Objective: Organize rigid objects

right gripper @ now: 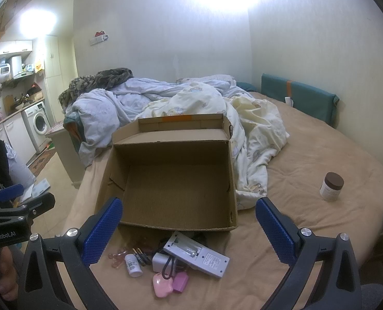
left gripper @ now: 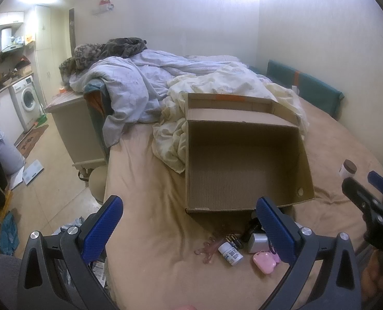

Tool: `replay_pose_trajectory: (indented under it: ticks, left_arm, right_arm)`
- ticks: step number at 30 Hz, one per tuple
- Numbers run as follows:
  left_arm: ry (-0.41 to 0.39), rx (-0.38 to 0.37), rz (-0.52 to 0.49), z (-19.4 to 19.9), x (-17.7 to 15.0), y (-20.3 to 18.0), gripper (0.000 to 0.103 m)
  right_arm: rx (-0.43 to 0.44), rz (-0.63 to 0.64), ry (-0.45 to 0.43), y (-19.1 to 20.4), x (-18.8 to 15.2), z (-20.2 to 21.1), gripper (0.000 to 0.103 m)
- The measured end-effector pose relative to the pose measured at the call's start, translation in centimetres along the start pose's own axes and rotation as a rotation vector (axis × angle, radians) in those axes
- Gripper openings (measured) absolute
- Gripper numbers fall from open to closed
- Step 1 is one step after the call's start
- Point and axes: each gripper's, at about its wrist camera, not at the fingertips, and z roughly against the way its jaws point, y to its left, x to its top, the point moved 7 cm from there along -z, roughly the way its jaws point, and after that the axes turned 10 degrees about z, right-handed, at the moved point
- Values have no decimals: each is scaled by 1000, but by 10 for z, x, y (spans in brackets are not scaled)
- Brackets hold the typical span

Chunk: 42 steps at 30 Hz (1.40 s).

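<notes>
We hold our left gripper above the near edge of the bed, its blue fingers spread wide apart with nothing between them, and our right gripper hovers just beside it, its fingers likewise wide apart and empty. Ahead of both sits an open cardboard box on the tan sheet, its flap standing up at the far side and its inside bare. Just in front of the box's near wall lies a small heap of things: a grey remote lying back-up with its battery bay uncovered, a white charger with a dark cord, a small white bottle on its side, a few batteries, a pink heart-shaped case touching a darker pink case, and a clear pink plastic piece. Well apart to the right, a brown-lidded jar stands upright on the sheet. Rumpled quilts are piled behind the box
</notes>
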Motion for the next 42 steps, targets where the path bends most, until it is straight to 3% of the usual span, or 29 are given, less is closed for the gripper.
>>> replay_pose_trajectory:
  ticks: [33,38,42]
  left_arm:
    - [12,-2,0,-1,-2,-1,102]
    - [90,-19,21,-10,-9,1,103]
    - [134,15,29,-18,-12,7,103]
  right_arm:
    - [-7,-5,8,-4,2,-1,103]
    - [-3,-11,13,-4,1,-1,103]
    - [20,-41,58,-7,-6,-8,103]
